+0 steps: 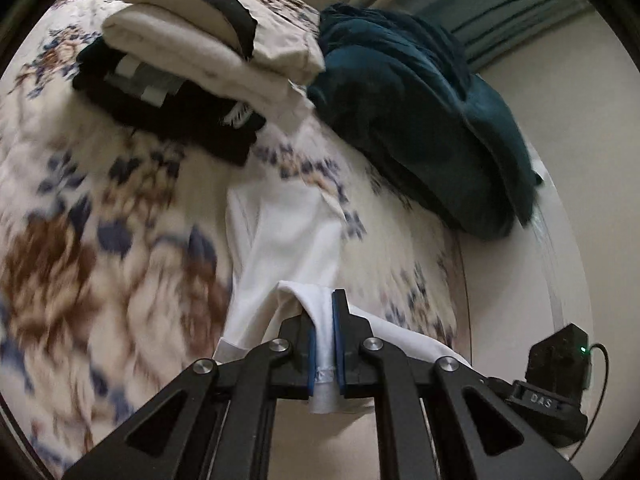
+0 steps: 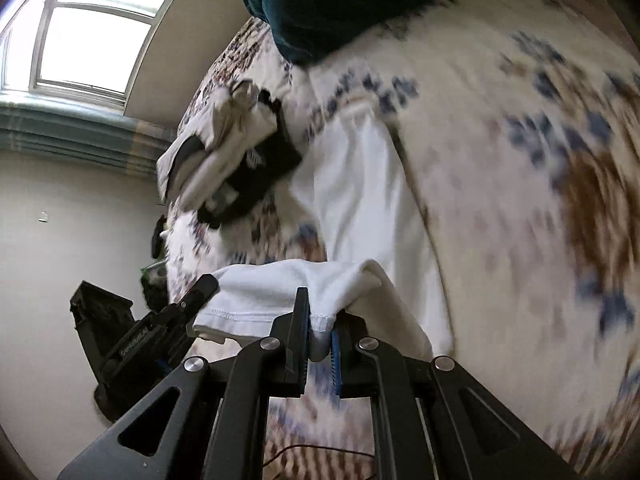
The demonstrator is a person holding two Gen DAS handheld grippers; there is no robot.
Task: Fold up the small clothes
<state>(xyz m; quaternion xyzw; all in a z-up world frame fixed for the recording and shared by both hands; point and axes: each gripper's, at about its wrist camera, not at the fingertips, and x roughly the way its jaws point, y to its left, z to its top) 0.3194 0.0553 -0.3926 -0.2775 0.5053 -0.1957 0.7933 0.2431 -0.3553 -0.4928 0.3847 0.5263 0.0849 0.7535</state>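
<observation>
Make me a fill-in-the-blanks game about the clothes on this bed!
1. Both grippers pinch a garment that is ____ in colour.
2. The folded pile's bottom piece is ____.
3. The blanket bunched beside the pile is dark ____.
4. The bedspread has a ____ pattern.

Missing words: white; black; teal; flower

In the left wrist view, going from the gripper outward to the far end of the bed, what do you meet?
Left gripper clamped on the white cloth garment → flowered bedspread → black folded garment → cream folded clothes stacked on it.
</observation>
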